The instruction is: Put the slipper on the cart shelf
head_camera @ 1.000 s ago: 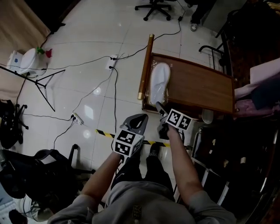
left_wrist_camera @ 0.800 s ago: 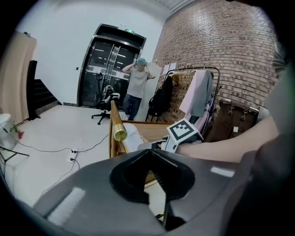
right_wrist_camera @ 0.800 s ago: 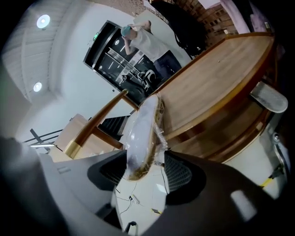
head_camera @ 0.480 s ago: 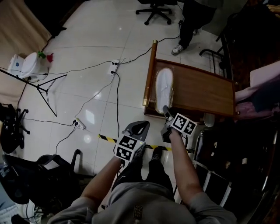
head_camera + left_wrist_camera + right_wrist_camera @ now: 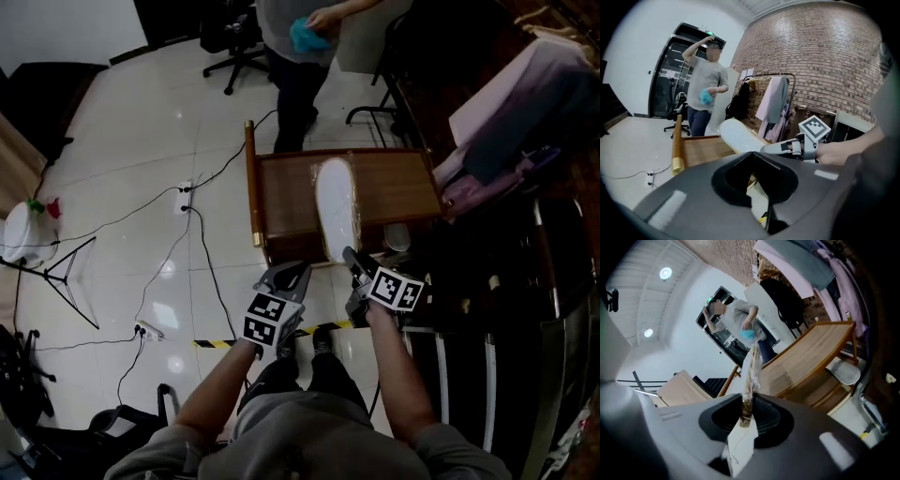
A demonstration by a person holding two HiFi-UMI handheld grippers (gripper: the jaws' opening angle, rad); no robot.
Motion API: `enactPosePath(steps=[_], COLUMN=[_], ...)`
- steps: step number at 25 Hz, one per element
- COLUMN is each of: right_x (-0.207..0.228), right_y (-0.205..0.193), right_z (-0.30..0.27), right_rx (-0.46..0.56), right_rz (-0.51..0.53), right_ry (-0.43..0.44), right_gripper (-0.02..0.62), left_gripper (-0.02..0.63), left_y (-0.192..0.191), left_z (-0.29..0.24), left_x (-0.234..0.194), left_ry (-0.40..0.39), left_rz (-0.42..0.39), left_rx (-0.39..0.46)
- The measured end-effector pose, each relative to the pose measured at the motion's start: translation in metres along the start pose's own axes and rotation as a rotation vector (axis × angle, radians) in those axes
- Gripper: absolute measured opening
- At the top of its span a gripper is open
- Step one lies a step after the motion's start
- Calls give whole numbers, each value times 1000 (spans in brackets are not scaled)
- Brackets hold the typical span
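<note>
A white slipper [image 5: 336,202] in clear plastic wrap lies lengthwise across the top of the wooden cart [image 5: 394,183]. My right gripper [image 5: 349,255] is shut on its near end; its jaws have just been closing with the slipper between them. In the right gripper view the wrapped slipper [image 5: 752,366] stands edge-on out of the pinched jaws [image 5: 746,411]. The left gripper view shows the slipper [image 5: 736,136] tilted up over the cart top [image 5: 701,147]. Just left of the cart's near corner, my left gripper [image 5: 298,270] hovers shut and empty.
A second pale slipper [image 5: 843,371] lies on the cart's lower shelf. A brass handle bar [image 5: 251,183] runs along the cart's left side. A person [image 5: 295,47] holding a teal cloth stands beyond the cart. Clothes [image 5: 525,103] hang at the right. Cables [image 5: 187,234] cross the floor.
My right gripper has closed on the slipper's near end and risen. The left gripper has come up a little. A person has walked up behind the cart.
</note>
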State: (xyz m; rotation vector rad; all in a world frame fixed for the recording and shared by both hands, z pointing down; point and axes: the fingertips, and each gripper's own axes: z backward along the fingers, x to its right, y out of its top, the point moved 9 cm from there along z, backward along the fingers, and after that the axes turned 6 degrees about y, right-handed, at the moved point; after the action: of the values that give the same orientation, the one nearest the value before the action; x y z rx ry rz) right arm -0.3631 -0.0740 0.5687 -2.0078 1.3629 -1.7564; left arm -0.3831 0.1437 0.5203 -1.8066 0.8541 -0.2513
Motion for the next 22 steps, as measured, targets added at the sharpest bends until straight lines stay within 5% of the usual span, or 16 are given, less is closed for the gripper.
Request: enactPosePath(steps=[11,22], right_x=[-11,-31], right_y=[-27,-126], right_z=[181,382], right_rx=[246,458], right_rz=[4,-62], right_ry=[-195,-403], right_gripper=[60,60], left_gripper=[8,8], left_y=[12,-23], left_z=[-44,-28], left_x=[113,297], left_ry=[-355,-639], left_rz=[-158,-295], left_rx=[-48,-92])
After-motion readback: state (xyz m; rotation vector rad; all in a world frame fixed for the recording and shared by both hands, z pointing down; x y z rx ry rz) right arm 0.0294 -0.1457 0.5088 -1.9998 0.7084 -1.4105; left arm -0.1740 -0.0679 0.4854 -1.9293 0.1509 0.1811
